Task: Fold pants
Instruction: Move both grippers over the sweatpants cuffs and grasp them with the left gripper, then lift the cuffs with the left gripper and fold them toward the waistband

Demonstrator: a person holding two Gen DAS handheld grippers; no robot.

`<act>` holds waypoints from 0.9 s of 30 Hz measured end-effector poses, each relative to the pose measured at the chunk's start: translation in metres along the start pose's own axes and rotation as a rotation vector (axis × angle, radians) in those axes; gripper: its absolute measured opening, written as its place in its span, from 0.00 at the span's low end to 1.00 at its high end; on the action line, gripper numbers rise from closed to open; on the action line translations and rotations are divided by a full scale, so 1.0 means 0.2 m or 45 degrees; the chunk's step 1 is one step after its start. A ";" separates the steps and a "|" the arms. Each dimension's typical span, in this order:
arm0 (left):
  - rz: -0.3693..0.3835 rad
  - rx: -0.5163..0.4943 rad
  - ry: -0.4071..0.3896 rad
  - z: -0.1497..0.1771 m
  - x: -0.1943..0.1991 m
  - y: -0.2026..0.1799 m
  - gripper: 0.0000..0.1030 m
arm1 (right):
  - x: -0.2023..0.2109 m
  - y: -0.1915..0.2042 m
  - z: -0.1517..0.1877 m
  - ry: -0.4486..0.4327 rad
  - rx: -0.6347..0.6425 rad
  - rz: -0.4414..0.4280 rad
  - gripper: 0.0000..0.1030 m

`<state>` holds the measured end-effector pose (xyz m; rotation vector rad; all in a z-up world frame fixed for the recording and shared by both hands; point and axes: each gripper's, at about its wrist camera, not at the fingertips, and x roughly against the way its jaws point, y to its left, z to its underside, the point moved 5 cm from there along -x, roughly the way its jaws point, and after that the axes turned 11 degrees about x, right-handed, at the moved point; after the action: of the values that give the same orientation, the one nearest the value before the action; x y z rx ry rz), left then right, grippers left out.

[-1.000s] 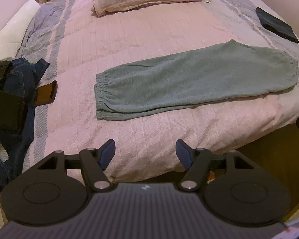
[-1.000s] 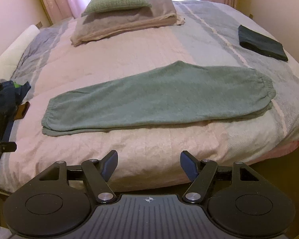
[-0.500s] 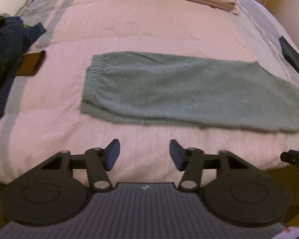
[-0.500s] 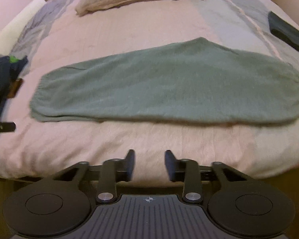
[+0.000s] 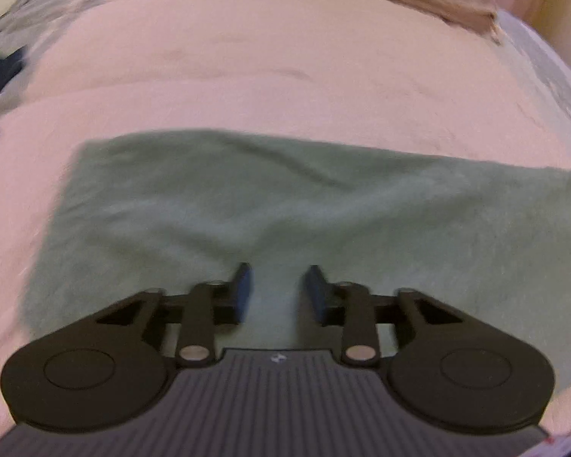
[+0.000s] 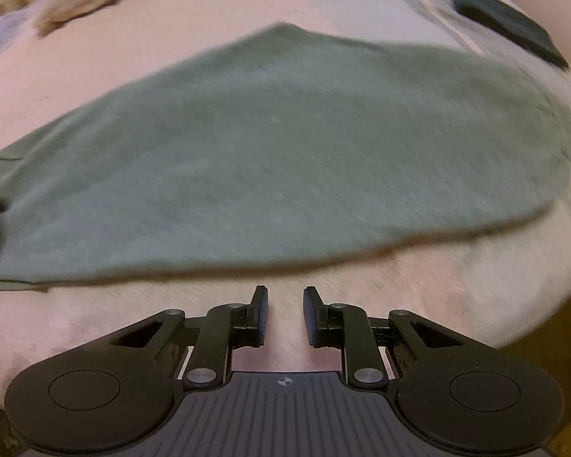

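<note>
— Where are the pants now?

— The green pants (image 5: 285, 205) lie flat across the pink bedspread (image 5: 266, 76), already doubled leg on leg, running side to side near the front edge of the bed. My left gripper (image 5: 277, 285) hangs right over the cloth near one end; my right gripper (image 6: 284, 314) is over bare bedspread, just short of the pants' near edge.

— And the jaws?

— Both pairs are closing, but neither has anything yet. On the left there is green fabric under the gap and the pads do not press on it. On the right the gap shows only bedspread.

— How do you expect the cloth to behave?

— Soft, light and floppy, I think, like fleece or jersey. It will sag and drag wherever I don't support it, and two layers can slide apart. It won't slip out of the pads easily, but a shallow pinch may catch the top layer only.

— So where do you take hold?

— At the near edge, one gripper toward each end, biting deep enough to take both layers. Which end is the waistband I cannot tell; the frames are blurred.
</note>
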<state>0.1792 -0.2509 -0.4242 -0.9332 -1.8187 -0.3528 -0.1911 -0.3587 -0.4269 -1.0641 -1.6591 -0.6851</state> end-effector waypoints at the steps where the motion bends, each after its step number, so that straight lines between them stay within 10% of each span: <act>1: 0.000 0.041 0.017 0.02 0.07 0.07 0.24 | 0.01 -0.03 0.02 0.014 -0.025 0.003 0.17; 5: 0.027 0.279 -0.008 0.05 0.34 0.37 0.38 | 0.05 -0.13 0.07 0.068 -0.168 0.031 0.17; 12: 0.123 0.638 0.088 0.04 0.23 0.62 0.37 | 0.11 -0.15 0.03 0.072 -0.184 0.114 0.17; 18: 0.146 0.878 0.081 0.06 0.22 0.68 0.07 | 0.09 -0.14 -0.03 0.075 -0.077 0.131 0.17; 27: 0.030 1.068 0.012 0.27 0.23 0.74 0.29 | -0.02 -0.35 -0.13 0.080 0.062 0.071 0.17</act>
<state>0.2442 -0.1001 -0.4335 -0.3541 -1.7017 0.4073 -0.2412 -0.4128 -0.4193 -1.0404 -1.5790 -0.6325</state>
